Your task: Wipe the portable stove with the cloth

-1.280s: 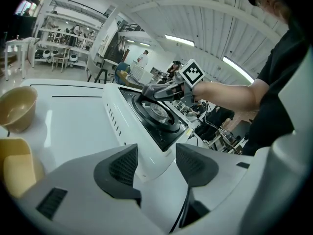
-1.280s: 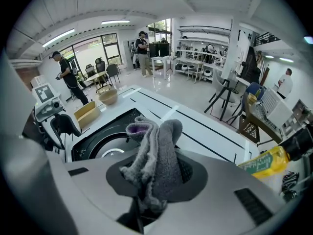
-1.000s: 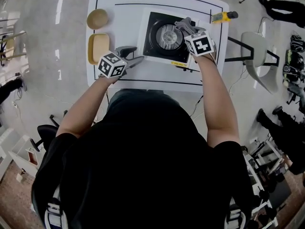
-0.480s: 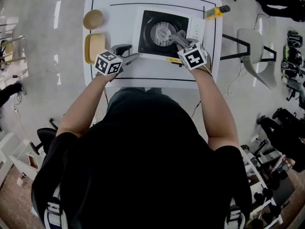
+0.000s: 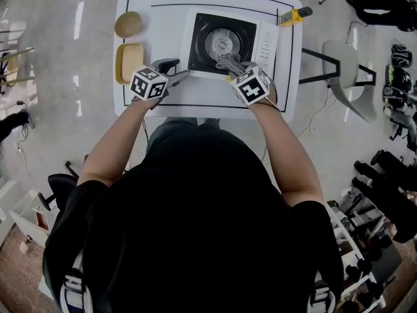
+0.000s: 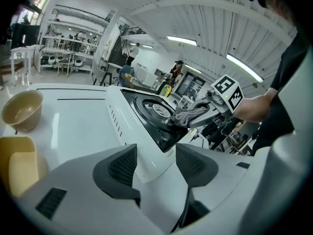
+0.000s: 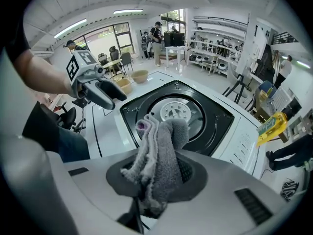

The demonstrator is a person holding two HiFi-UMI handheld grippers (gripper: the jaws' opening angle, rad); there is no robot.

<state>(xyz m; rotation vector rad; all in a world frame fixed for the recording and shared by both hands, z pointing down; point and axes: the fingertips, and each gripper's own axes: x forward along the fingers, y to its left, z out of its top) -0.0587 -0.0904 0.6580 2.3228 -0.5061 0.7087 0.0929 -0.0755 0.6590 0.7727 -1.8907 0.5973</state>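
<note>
Clamped in right gripper (image 7: 157, 180): bunched grey cloth (image 7: 164, 141), hanging just ahead over near edge of portable stove (image 7: 220, 124). On left gripper (image 6: 155, 166): jaws parted, astride stove's front corner, possibly without contact.

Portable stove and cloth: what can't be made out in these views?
- Whether the grey terry cloth touches the white portable stove with black top: in the head view the right gripper covers the spot; in the right gripper view the bunched cloth itself hides it.
- Print on the stove's white side panel: too small in every view.
- Whether the left gripper touches the stove's near corner: in the left gripper view its own body blocks the contact.
</note>
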